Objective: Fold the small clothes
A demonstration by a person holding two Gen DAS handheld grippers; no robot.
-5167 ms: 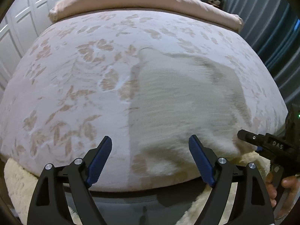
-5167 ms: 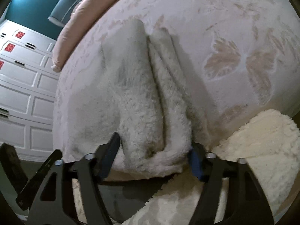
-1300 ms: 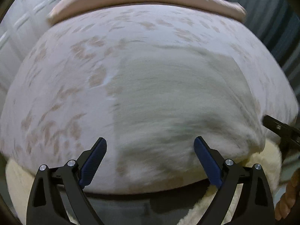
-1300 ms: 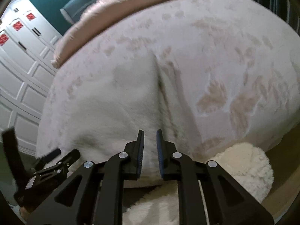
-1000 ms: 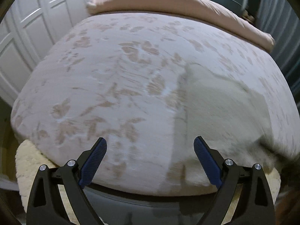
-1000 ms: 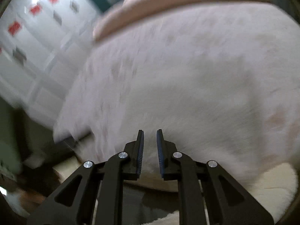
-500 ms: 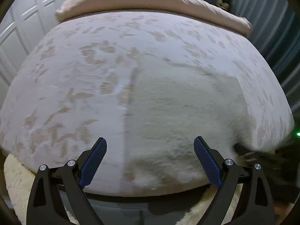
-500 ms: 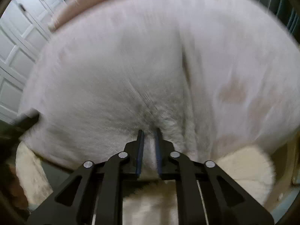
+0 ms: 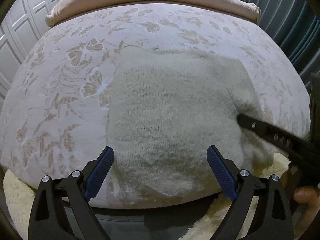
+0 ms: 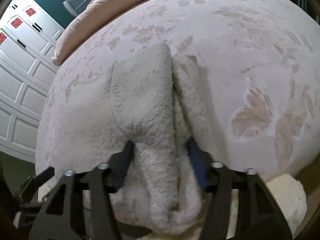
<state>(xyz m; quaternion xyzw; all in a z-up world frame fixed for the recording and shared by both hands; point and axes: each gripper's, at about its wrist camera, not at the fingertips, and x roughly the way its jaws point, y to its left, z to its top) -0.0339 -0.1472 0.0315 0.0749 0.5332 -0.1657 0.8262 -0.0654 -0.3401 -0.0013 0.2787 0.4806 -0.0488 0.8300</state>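
Fingers of right gripper (image 10: 160,160) straddle bunched edge of fuzzy cream knit garment (image 9: 172,108) on floral pink bedspread (image 9: 60,84), part-open; left gripper (image 9: 160,172) wide, empty. Mid-fold; next I clamp, carry across.

Dim, soft indoor light with faint shadows; heavy fisheye bulging and dark vignetted corners in both views, the right wrist view slightly smeared near its lower edge.
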